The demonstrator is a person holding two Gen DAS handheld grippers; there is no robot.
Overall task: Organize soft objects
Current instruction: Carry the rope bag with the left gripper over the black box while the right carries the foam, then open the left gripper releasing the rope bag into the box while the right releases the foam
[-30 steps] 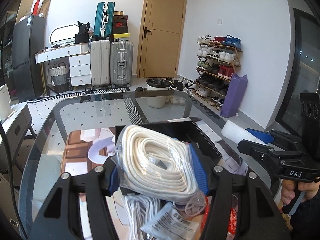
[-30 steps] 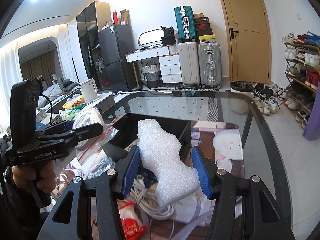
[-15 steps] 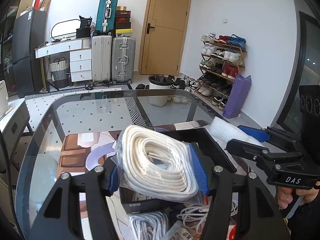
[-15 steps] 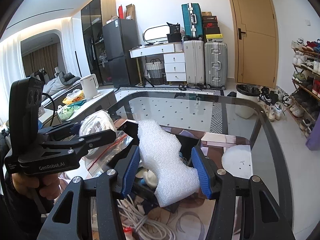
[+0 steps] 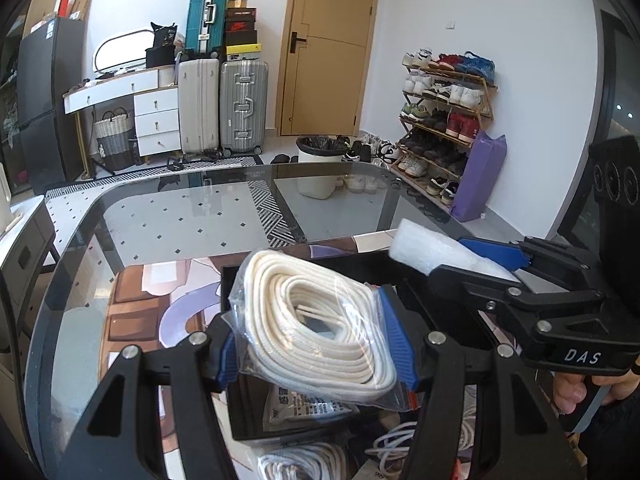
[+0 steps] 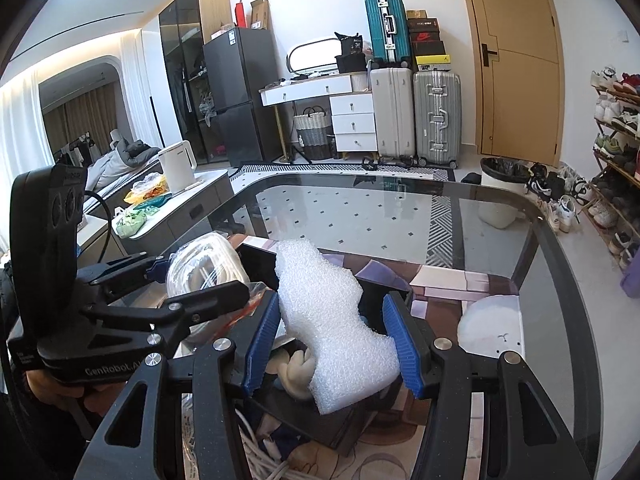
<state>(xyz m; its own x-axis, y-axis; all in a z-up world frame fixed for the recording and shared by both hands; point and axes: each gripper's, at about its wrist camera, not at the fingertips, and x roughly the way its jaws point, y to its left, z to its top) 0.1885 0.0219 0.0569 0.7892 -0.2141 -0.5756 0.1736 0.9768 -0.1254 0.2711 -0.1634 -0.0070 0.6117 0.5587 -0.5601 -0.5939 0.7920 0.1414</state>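
far glass tabletop (image 5: 168, 220) bare; cables (image 6: 264, 456) crowd near edge.

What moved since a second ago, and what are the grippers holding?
Both grippers carried their loads forward over the black box. The left gripper stays shut on the bagged white rope; the right gripper stays shut on the white foam piece. Nothing was let go. The glass table and room stayed as they were.

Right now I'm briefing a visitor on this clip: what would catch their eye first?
Two held things dominate: the left gripper clamps a bagged coil of white rope, and the right gripper clamps a white foam piece. Both hang over a black box on the glass table, with loose white cords nearer the camera.
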